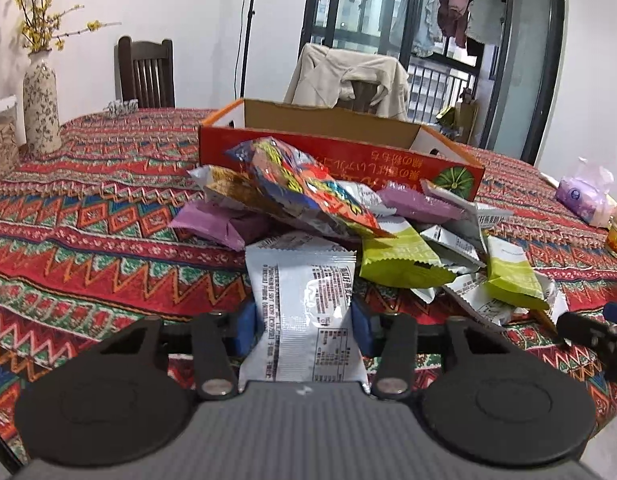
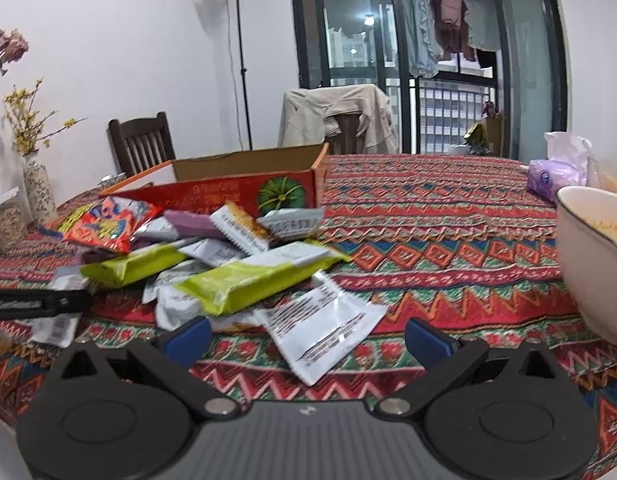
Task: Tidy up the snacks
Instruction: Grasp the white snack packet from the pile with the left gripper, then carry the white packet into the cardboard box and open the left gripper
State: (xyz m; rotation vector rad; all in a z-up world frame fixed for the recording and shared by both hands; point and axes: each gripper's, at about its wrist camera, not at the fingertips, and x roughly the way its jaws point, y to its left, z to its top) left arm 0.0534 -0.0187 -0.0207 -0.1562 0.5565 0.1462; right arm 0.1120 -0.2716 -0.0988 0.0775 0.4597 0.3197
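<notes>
My left gripper (image 1: 304,326) is shut on a silver-white snack packet (image 1: 304,280), its blue pads pressing both sides. Just beyond lies a heap of snacks: a red-and-blue bag (image 1: 300,184) on top, purple packets (image 1: 212,224) and lime-green packets (image 1: 396,260). Behind the heap stands an open red cardboard box (image 1: 340,148). In the right wrist view my right gripper (image 2: 308,338) is open and low over the cloth, with a flat white packet (image 2: 320,332) lying between its fingers, untouched. The lime-green packets (image 2: 244,284) and the box (image 2: 244,188) lie ahead of it to the left.
A patterned red tablecloth (image 1: 88,208) covers the table. A flowered vase (image 1: 40,104) and a jar stand at the far left. A white bowl (image 2: 596,264) sits close on the right, a purple tissue pack (image 2: 556,176) behind it. Chairs stand past the far edge.
</notes>
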